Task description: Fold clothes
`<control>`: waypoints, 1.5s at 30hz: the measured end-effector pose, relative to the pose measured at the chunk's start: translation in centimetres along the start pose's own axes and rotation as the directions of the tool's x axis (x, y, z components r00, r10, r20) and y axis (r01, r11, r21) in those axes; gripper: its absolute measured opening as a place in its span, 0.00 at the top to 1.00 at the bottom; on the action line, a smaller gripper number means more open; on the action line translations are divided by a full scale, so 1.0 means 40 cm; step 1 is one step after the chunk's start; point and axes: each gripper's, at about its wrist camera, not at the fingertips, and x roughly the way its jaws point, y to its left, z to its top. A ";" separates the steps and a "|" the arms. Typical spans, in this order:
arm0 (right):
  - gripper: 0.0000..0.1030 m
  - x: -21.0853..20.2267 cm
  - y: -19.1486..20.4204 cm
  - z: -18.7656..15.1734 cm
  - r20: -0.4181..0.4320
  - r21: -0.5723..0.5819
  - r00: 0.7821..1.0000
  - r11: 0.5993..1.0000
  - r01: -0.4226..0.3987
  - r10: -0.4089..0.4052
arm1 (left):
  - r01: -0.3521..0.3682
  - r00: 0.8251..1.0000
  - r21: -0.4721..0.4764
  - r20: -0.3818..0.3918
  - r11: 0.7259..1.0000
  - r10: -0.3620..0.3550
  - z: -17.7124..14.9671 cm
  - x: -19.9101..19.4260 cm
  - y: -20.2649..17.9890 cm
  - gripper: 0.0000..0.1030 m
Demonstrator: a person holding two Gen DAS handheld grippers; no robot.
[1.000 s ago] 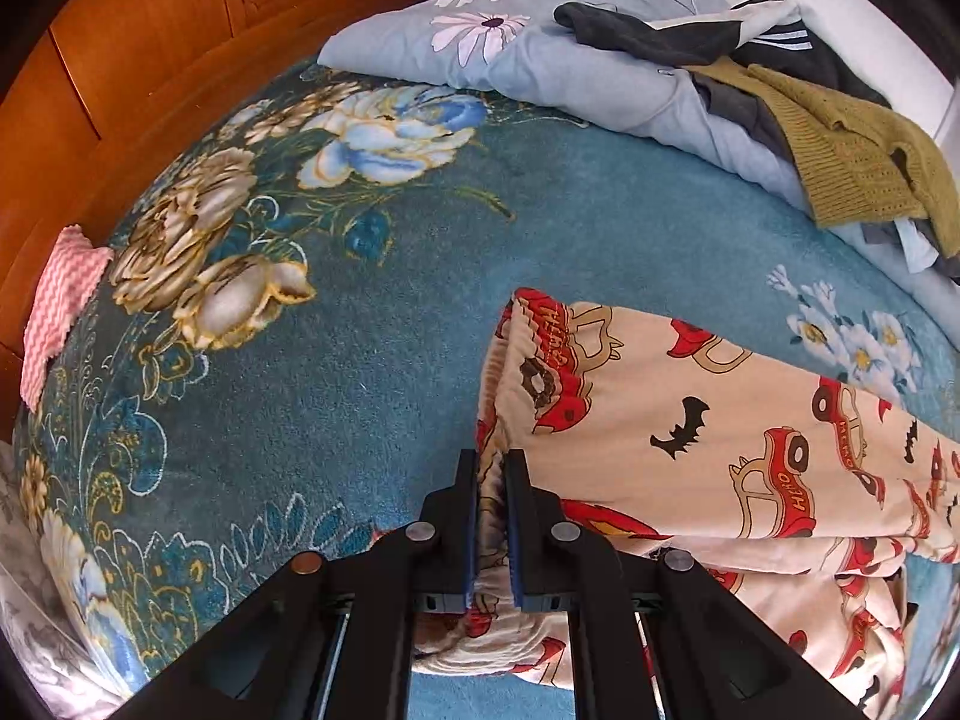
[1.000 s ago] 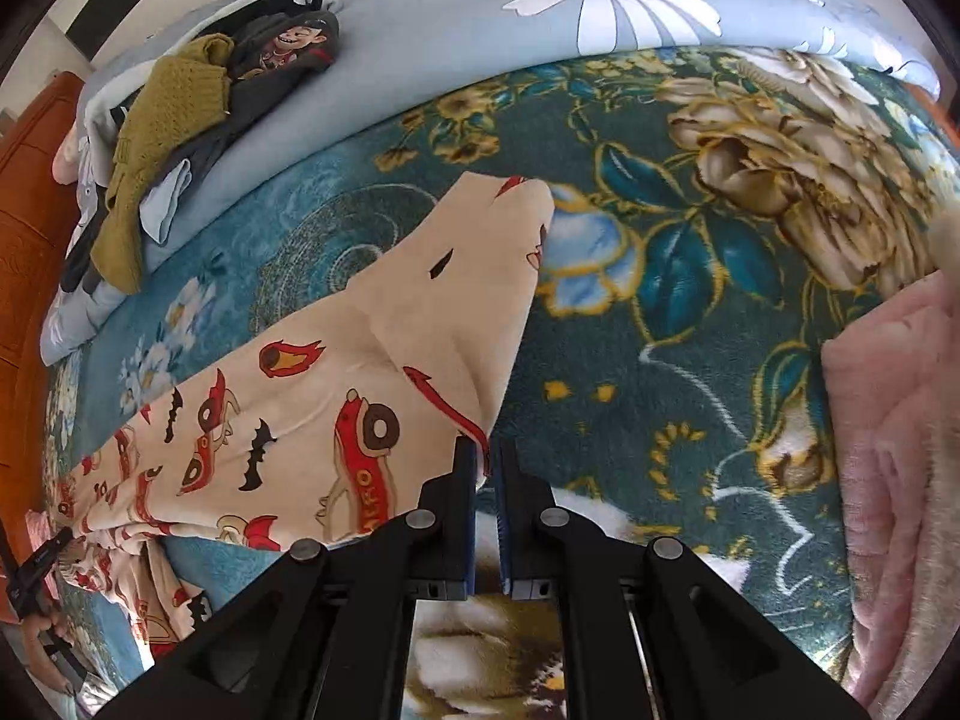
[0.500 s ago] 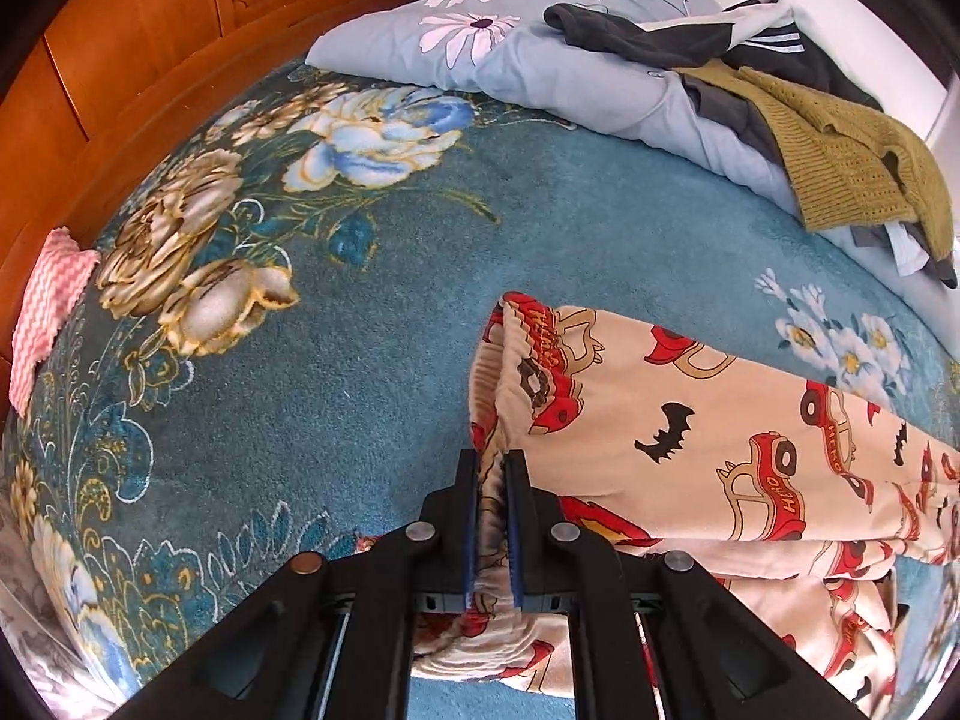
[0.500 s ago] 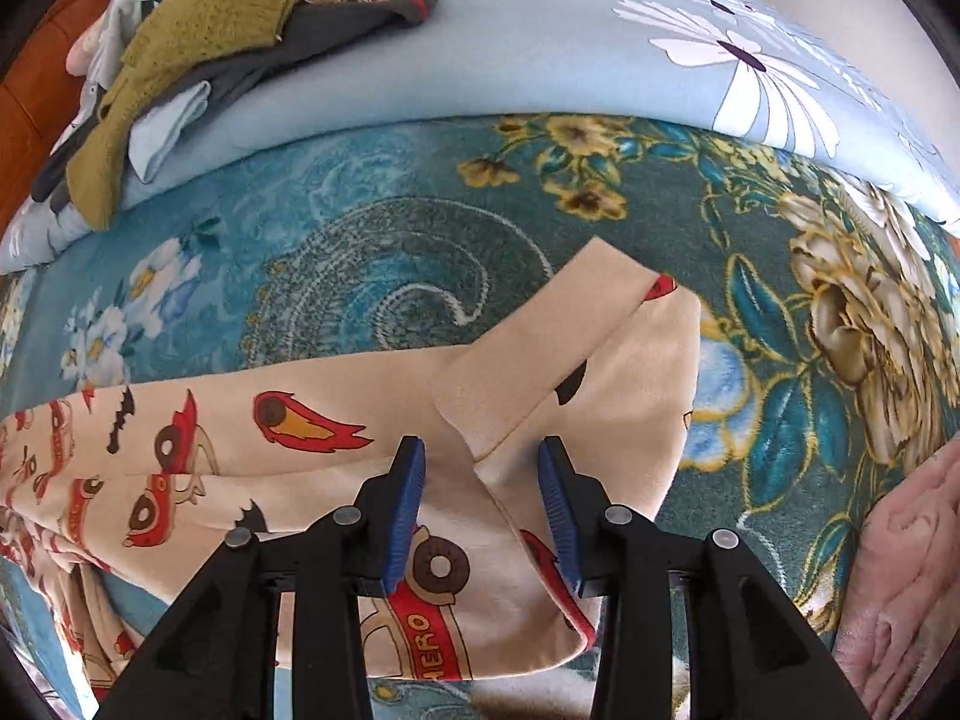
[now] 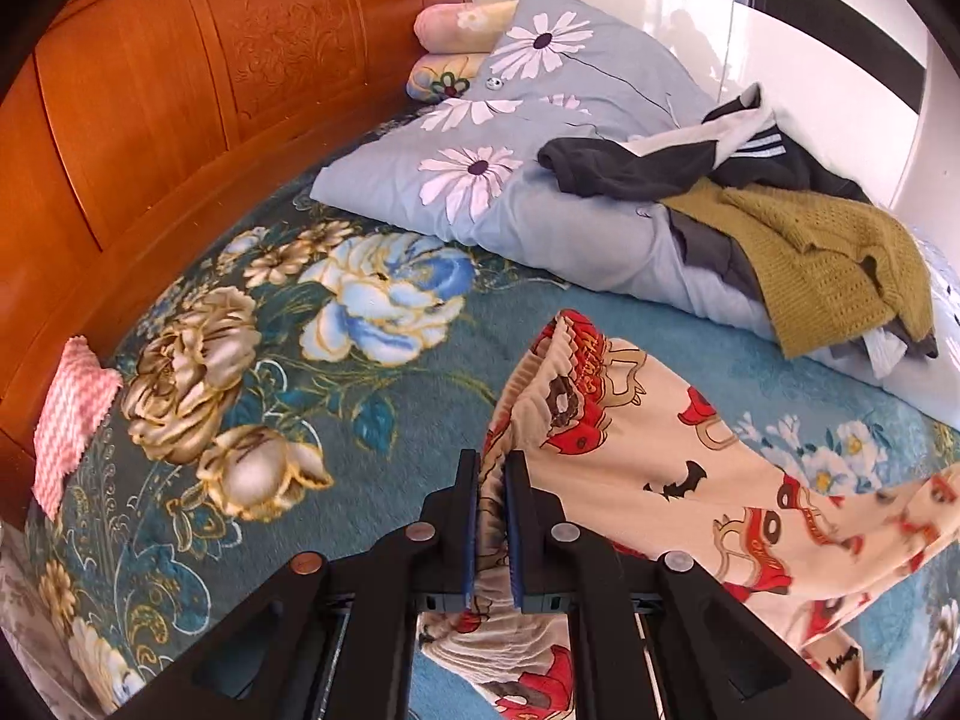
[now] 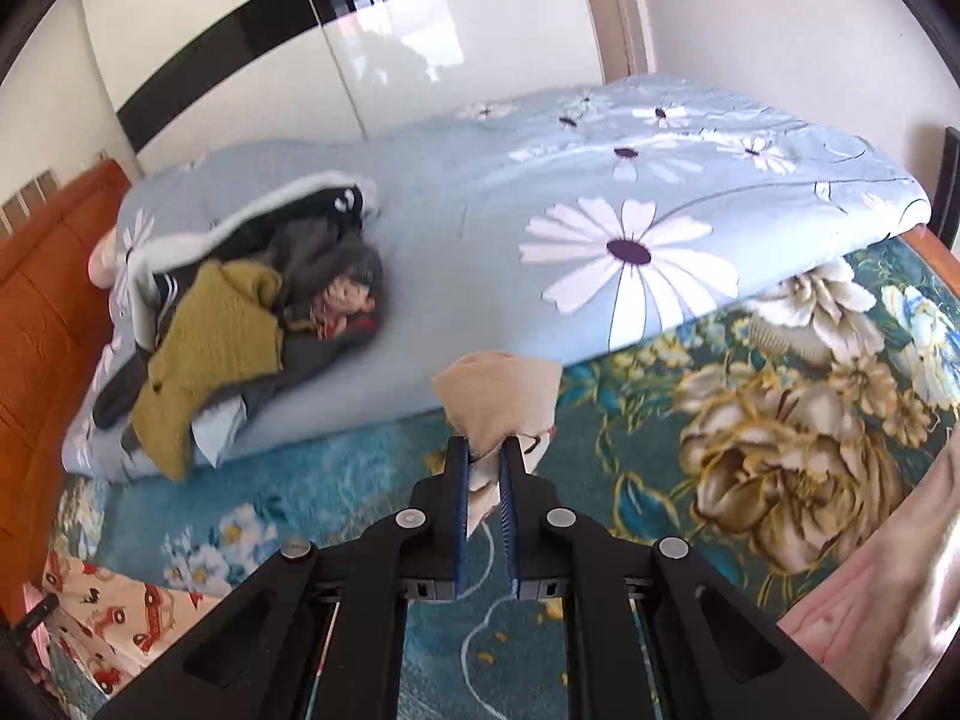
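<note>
A bed fills both views: a teal floral blanket [image 5: 252,360] is your working surface, with an orange wooden headboard [image 5: 180,90] at the far left and a pale blue daisy quilt [image 5: 516,192] bunched along the far side. On that quilt sits a heap of unfolded clothes, an olive knit [image 5: 828,264] on top of dark garments.

The piece you are folding is the cream pyjama trousers [image 5: 690,468] printed with red cars and bats. They lie on the near right part of the blanket. Your left gripper [image 5: 492,534] is clamped narrow on the gathered waistband, which bunches up between the blue pads. From there the fabric runs away to the right and slightly nearer, so the long axis goes left to right across the bed, waist at the left end.

Your right gripper [image 6: 485,516] has just been closing, and cream cloth now stands pinched between its jaws, a tuft sticking up above the tips [image 6: 498,402]. This looks like the leg end, lifted clear of the blanket; the printed body of the trousers shows only at the lower left edge of that view.

So each hand holds one end of the long axis. As I judge it, the coming move turns on bringing the leg end over toward the waist, right to left, along that line. Keep both ends level as you go, or the loose middle, which sags and blurs at the right of the left view, may twist.
</note>
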 end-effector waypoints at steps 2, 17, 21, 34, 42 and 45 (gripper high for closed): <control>0.91 0.024 -0.008 0.014 -0.014 0.005 1.000 1.000 0.020 -0.020 | -0.018 1.000 -0.018 -0.021 1.000 0.018 0.017 0.026 0.011 0.90; 0.59 0.075 -0.035 -0.194 -0.212 0.028 0.977 1.000 -0.007 0.013 | 0.138 0.967 -0.305 -0.166 0.942 -0.195 -0.236 0.039 0.192 0.39; 0.59 0.031 0.005 -0.306 -0.308 0.085 0.932 0.981 -0.175 0.193 | 0.127 0.961 -0.393 -0.180 0.911 -0.212 -0.297 0.075 0.191 0.43; 0.59 0.065 0.317 -0.673 -0.563 0.207 0.688 0.884 -0.420 0.458 | 0.087 0.971 -0.447 -0.161 0.890 -0.176 -0.275 0.109 0.159 0.98; 0.93 0.034 0.293 -0.629 -0.550 0.250 0.673 0.867 -0.432 0.494 | 0.138 0.986 -0.508 -0.014 0.850 -0.168 -0.317 -0.079 0.220 0.99; 0.94 -0.025 0.292 -0.581 -0.524 0.218 0.673 0.846 -0.486 0.521 | 0.157 0.986 -0.511 0.039 0.845 -0.159 -0.354 -0.182 0.246 0.99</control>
